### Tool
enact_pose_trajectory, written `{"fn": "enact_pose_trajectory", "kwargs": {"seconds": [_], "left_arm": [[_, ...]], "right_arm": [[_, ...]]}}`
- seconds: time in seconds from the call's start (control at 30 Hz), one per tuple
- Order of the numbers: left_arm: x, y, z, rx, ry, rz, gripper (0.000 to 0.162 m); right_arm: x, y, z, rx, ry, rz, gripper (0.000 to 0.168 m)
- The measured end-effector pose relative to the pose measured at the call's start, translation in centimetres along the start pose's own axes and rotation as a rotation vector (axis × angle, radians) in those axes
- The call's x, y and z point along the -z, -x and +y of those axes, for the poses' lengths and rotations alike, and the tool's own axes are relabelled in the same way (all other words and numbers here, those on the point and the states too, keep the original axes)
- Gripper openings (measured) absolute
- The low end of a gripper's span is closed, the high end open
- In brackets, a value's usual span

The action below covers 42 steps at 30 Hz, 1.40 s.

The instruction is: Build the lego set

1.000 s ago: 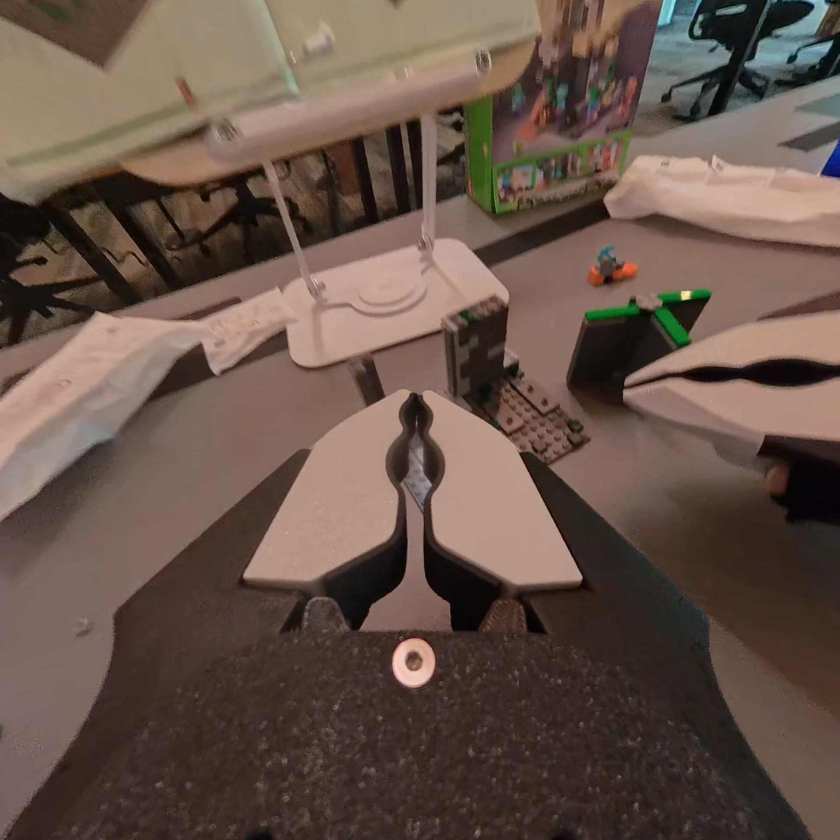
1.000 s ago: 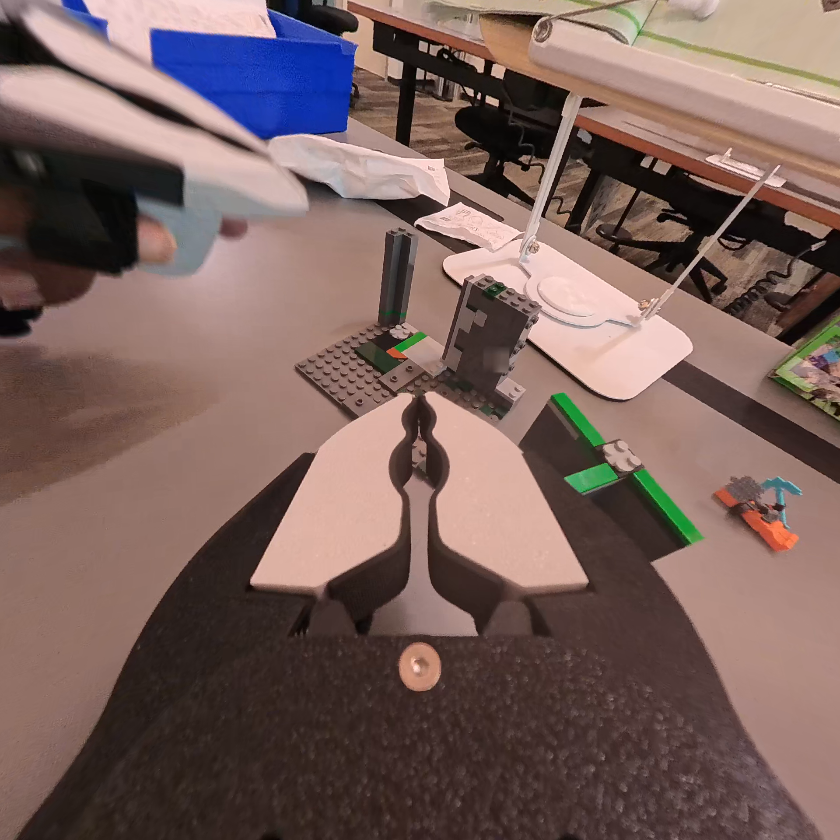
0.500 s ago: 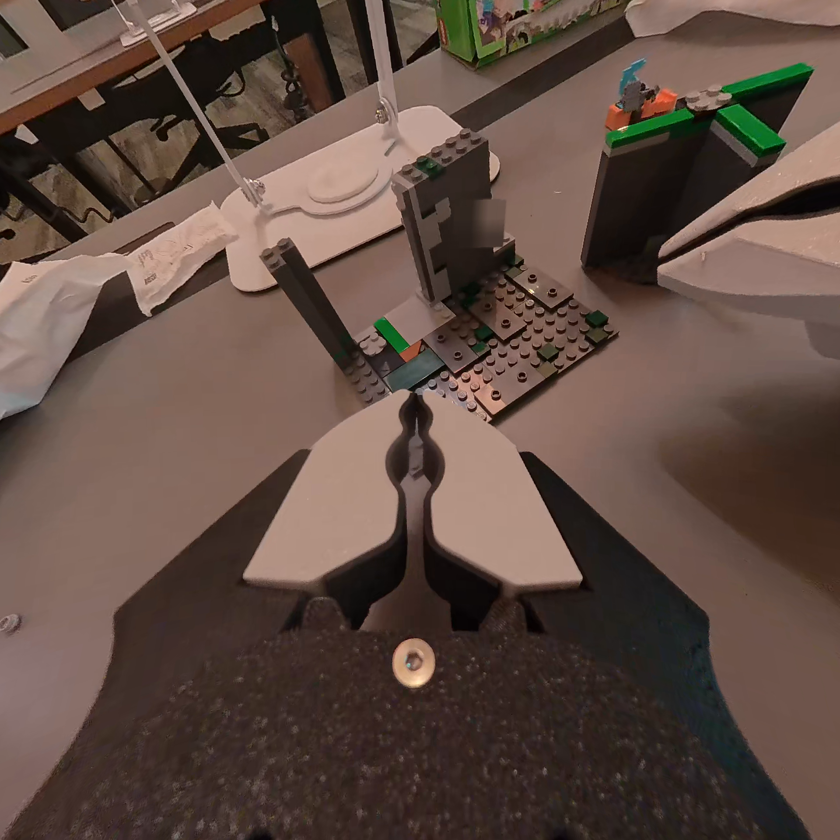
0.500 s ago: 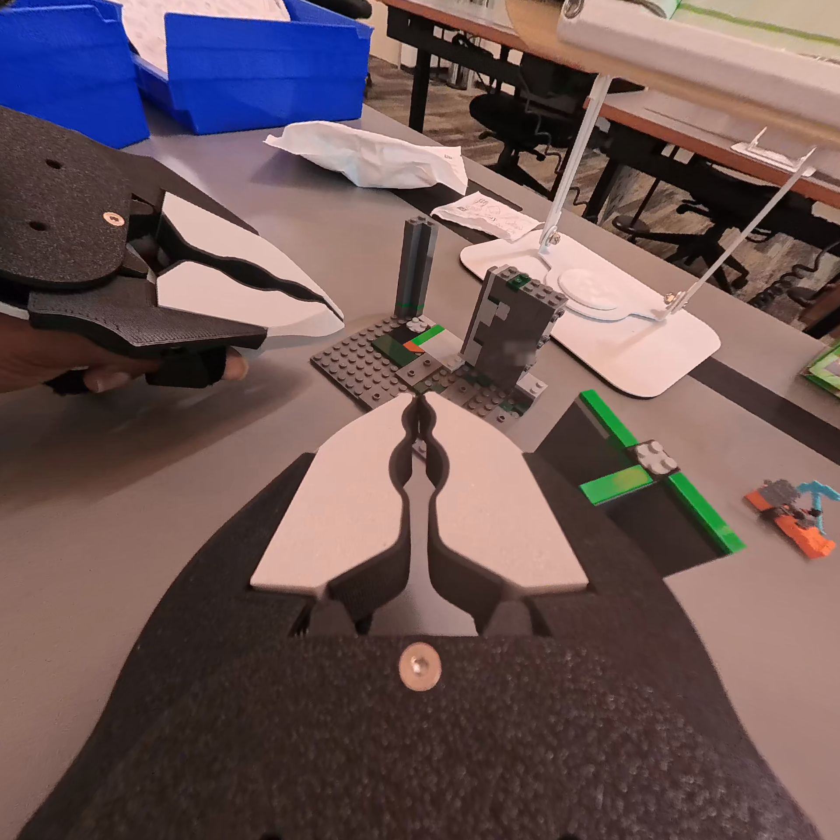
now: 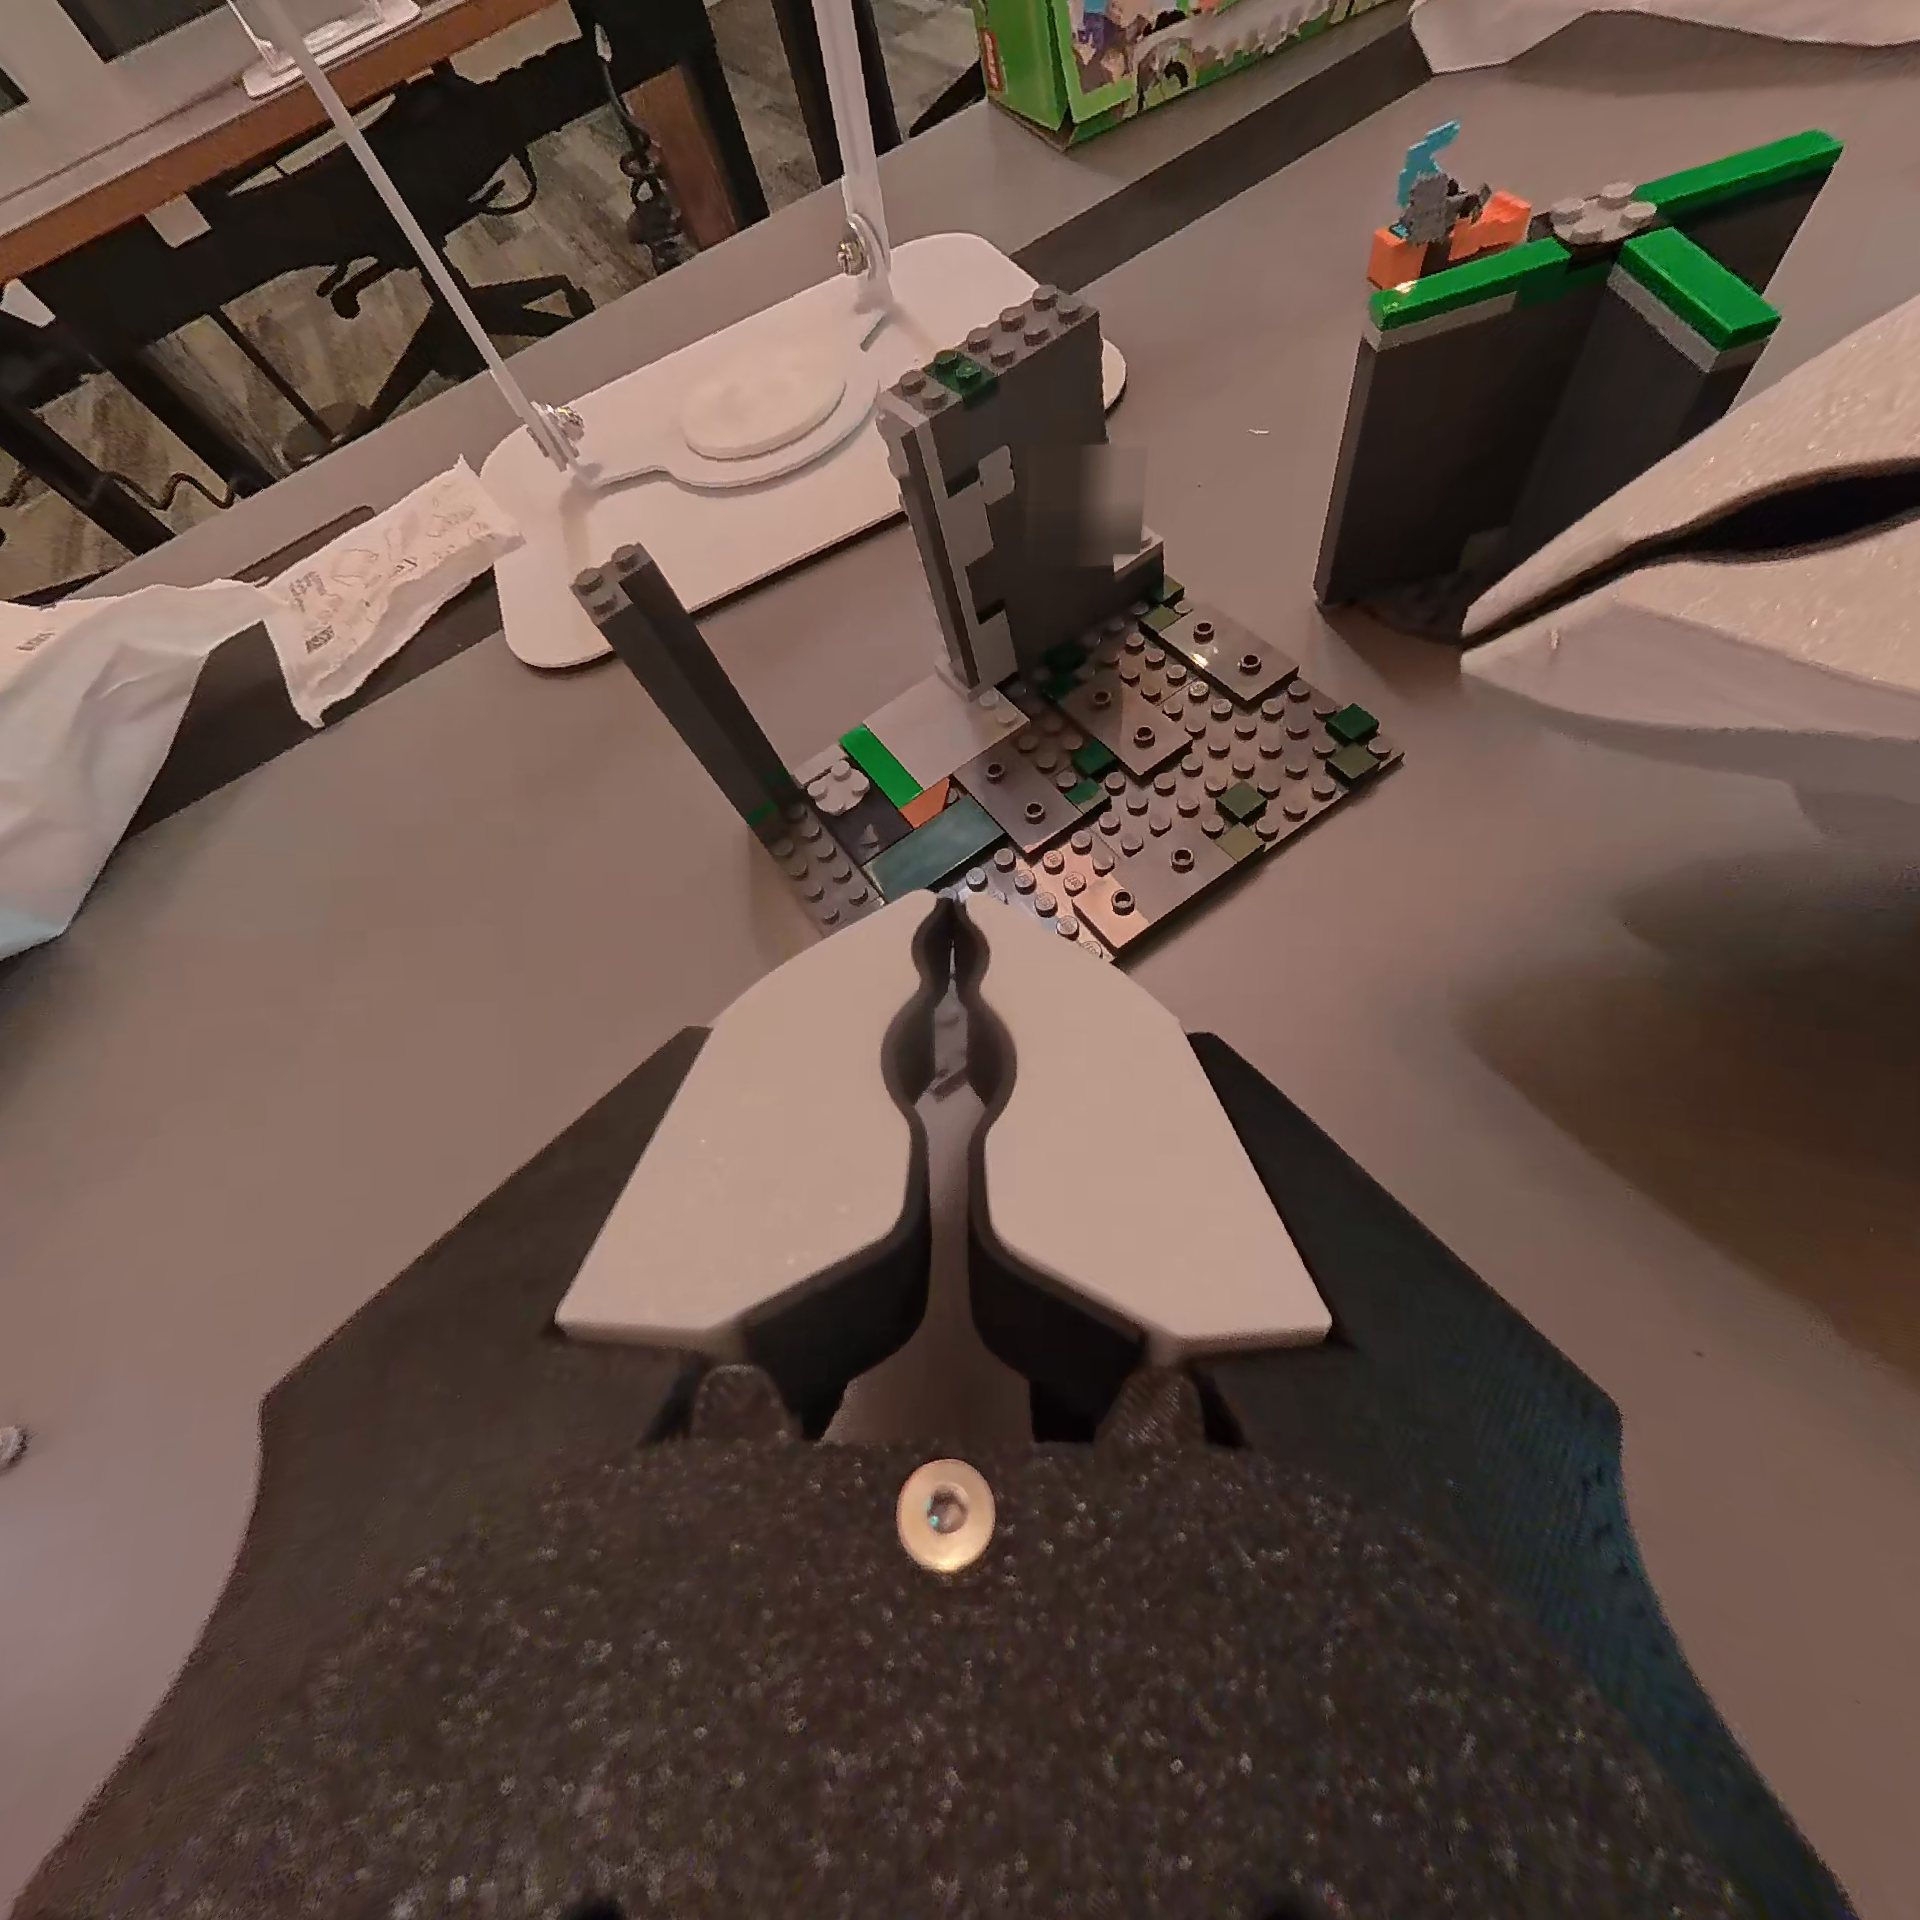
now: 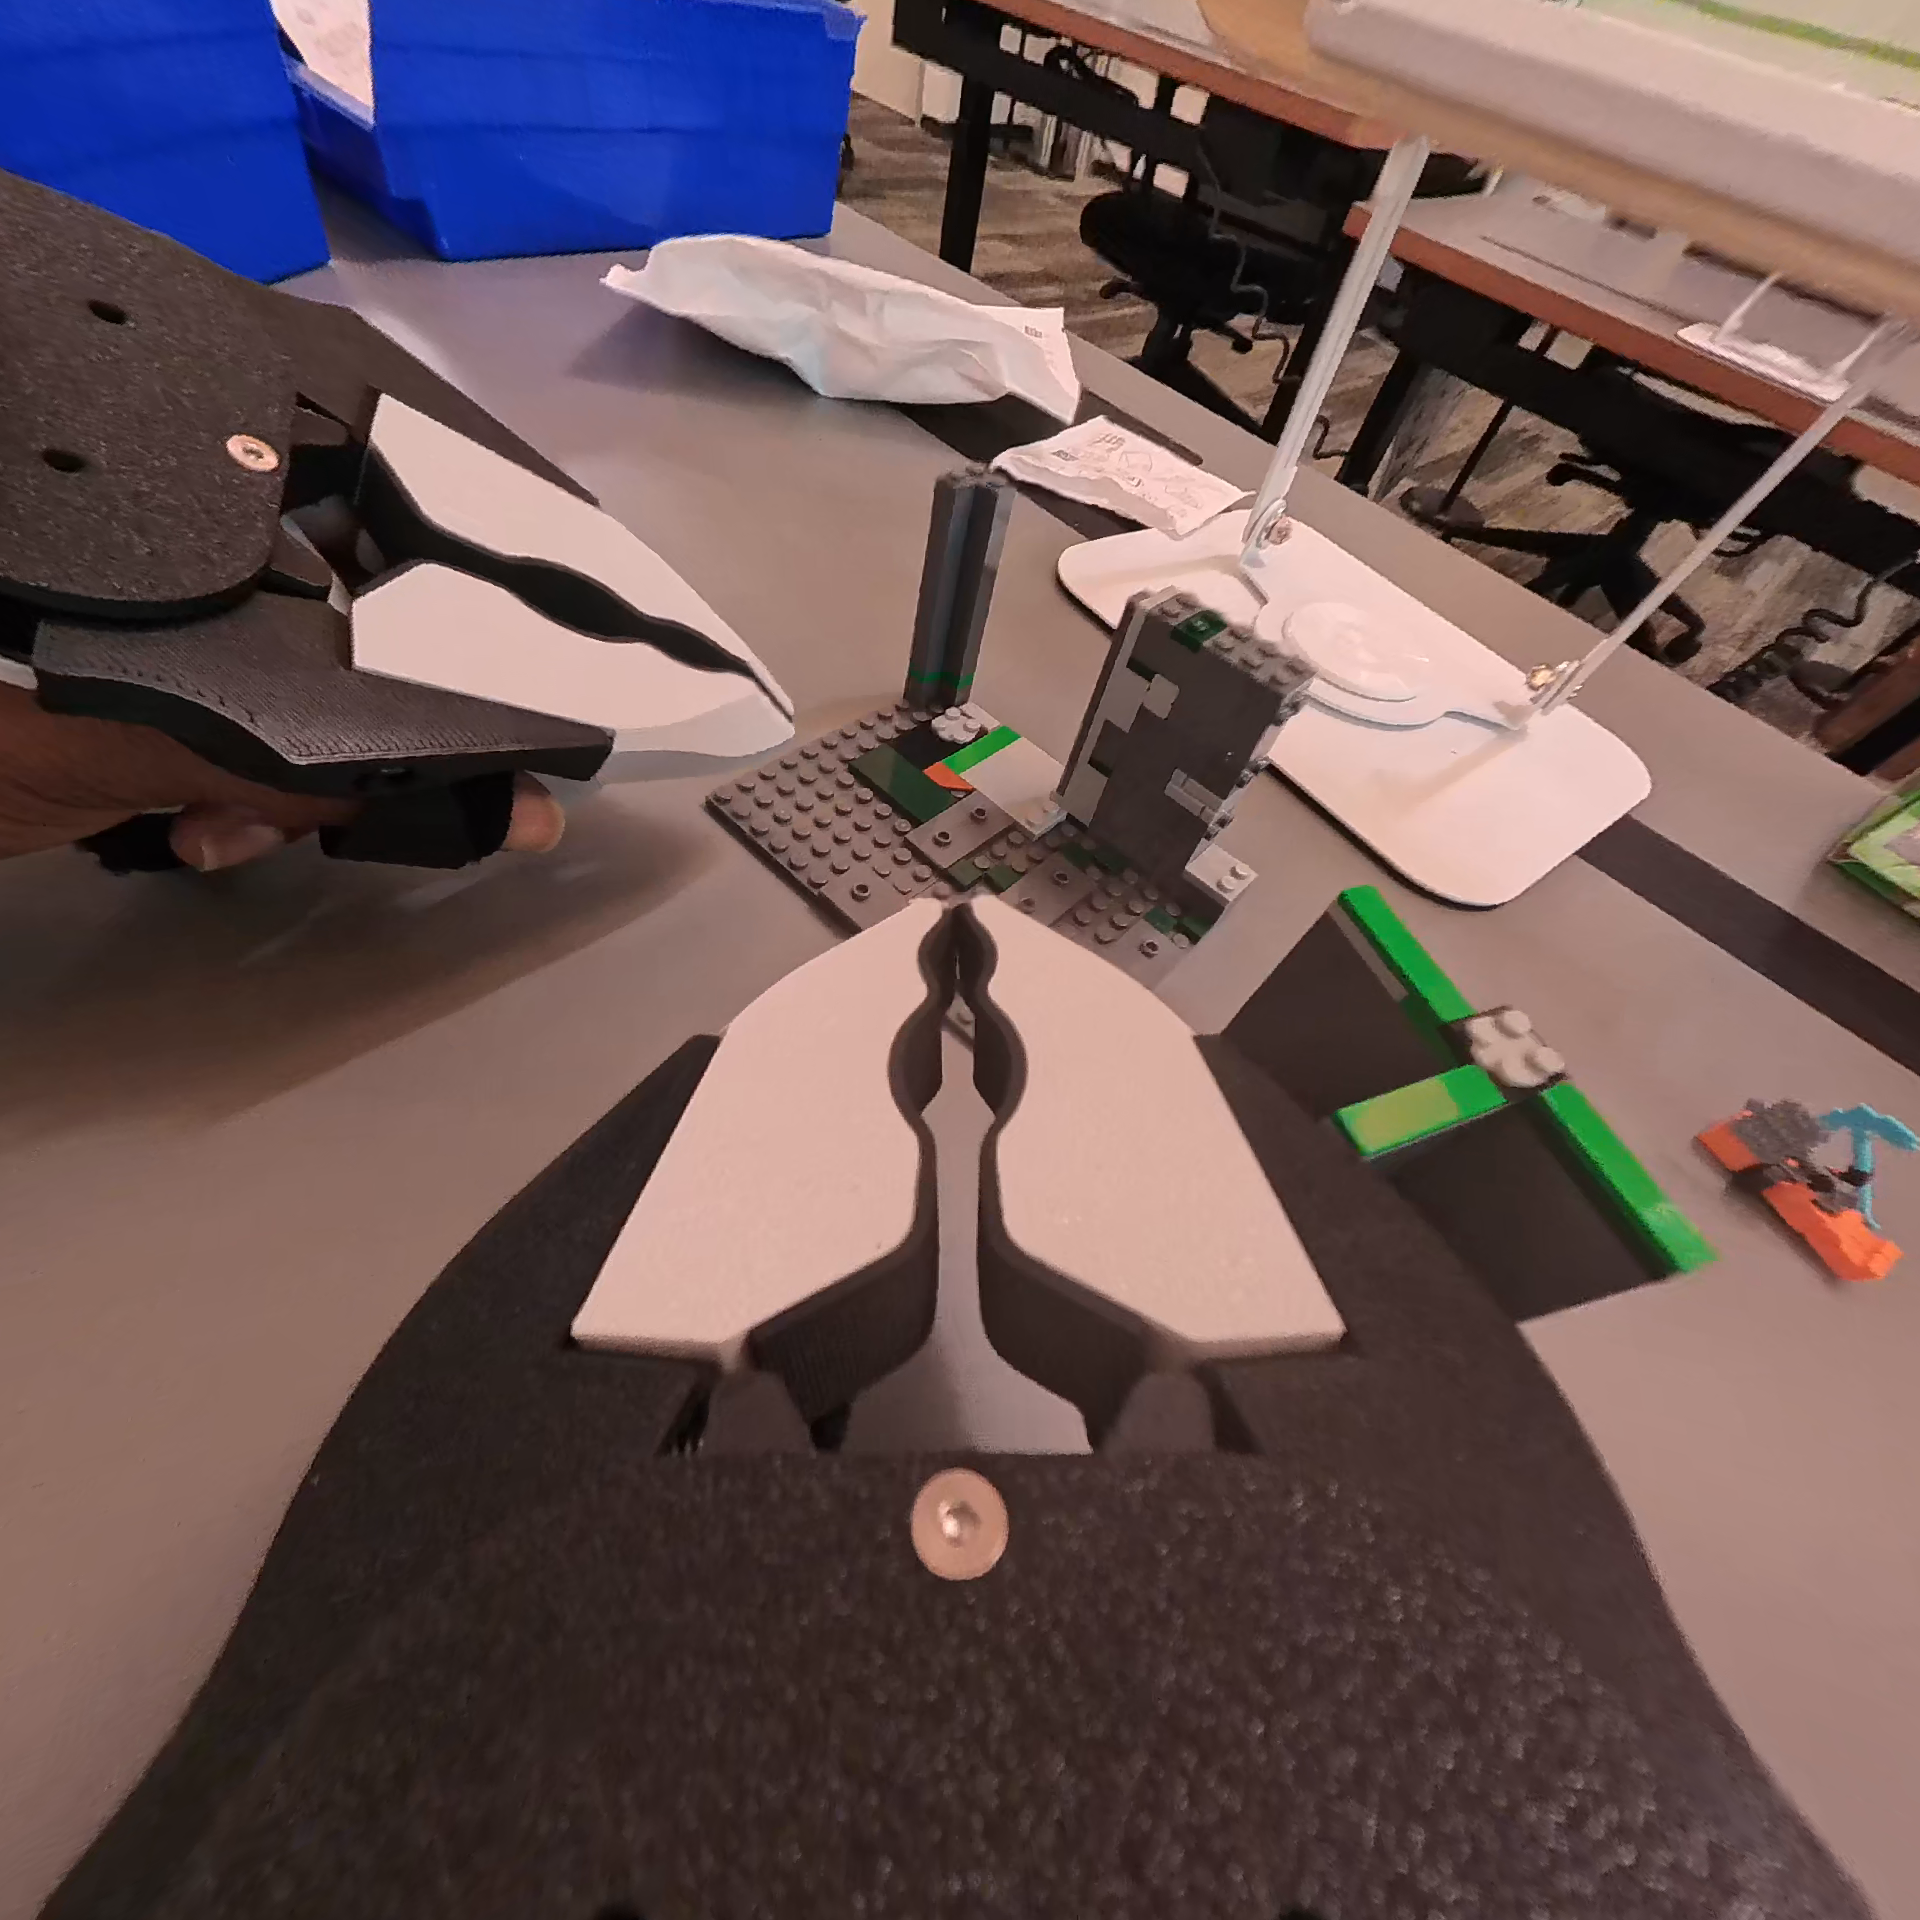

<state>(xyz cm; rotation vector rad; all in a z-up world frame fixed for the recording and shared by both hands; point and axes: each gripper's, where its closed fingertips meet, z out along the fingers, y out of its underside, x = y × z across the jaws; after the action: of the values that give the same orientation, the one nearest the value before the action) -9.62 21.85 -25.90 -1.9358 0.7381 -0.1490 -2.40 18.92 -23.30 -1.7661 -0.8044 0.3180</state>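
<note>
Grey table (image 5: pixel 364 935) under warm light, desks and office chairs behind it. Two blue bins (image 6: pixel 623 114) sit at its far left edge in the right wrist view.

Left gripper (image 5: pixel 951 914): my jaws are pressed together at the tips, with a thin dark sliver visible in the hollow between them; cannot tell what it is, or whether it is gripped. The tips hover over the near corner of the baseplate (image 5: pixel 1195 821).

Right gripper (image 6: pixel 958 914): jaws also together at the tips; a small grey bit shows in the gap, too small to identify. Tips are at the near edge of the baseplate (image 6: pixel 821 821).

Baseplate carries a tall thin pillar (image 5: pixel 675 675) at one corner and a grey wall (image 5: pixel 997 499), both upright, plus scattered green and dark tiles.

Separate block (image 5: pixel 1538 436) with green-trimmed top stands just right of the baseplate, not touching it. Beyond it, a small orange piece (image 6: pixel 1818 1195) with a teal tool lies on the table.

White stand (image 5: pixel 748 488) sits behind the build, thin rods rising from its base. Crumpled white bags (image 6: pixel 842 322) lie near it. Green box (image 5: pixel 1143 62) stands at the table's far edge.

My left hand (image 6: pixel 312 821), in a black fingerless glove, shows under its gripper.
</note>
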Motion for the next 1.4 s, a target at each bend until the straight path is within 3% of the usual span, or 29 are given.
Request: {"fn": "enact_pose_trajectory", "kwargs": {"seconds": [0.4,0.5,0.53,0.57,0.67,0.83,1.03,1.2,1.4], "left_arm": [[0.3,0.4,-0.5,-0.001,-0.023,-0.005,0.0],[-0.1,1.7,-1.1,0.021,-0.036,0.011,0.0],[-0.4,2.3,-1.4,0.029,-0.036,0.029,0.006],[-0.9,2.9,-1.8,0.039,-0.042,0.06,0.024],[-2.2,4.3,-2.8,0.039,-0.058,0.166,0.038],[-4.2,5.2,-2.3,-0.125,-0.022,0.329,0.054],[-6.2,5.0,-1.3,-0.218,-0.005,0.406,0.046],[-5.9,4.4,-1.7,-0.227,-0.044,0.415,0.023],[-4.6,4.1,-1.0,-0.231,-0.017,0.321,0.024]], "right_arm": [[5.7,-10.1,-2.5,0.056,-0.092,0.263,0.002],[5.8,-10.9,-1.7,0.01,-0.066,0.239,0.01],[5.7,-10.9,-1.6,-0.006,-0.068,0.229,0.01],[5.7,-10.9,-1.5,-0.007,-0.069,0.226,0.01],[5.7,-10.9,-1.6,0.025,-0.063,0.238,0.009],[5.4,-10.7,-1.2,0.012,-0.057,0.217,0.008],[5.1,-10.4,-0.9,-0.024,-0.065,0.192,0.006],[4.8,-9.9,-0.8,-0.018,-0.058,0.175,0.005],[4.3,-8.0,-1.3,0.016,-0.052,0.131,0.004]]}}
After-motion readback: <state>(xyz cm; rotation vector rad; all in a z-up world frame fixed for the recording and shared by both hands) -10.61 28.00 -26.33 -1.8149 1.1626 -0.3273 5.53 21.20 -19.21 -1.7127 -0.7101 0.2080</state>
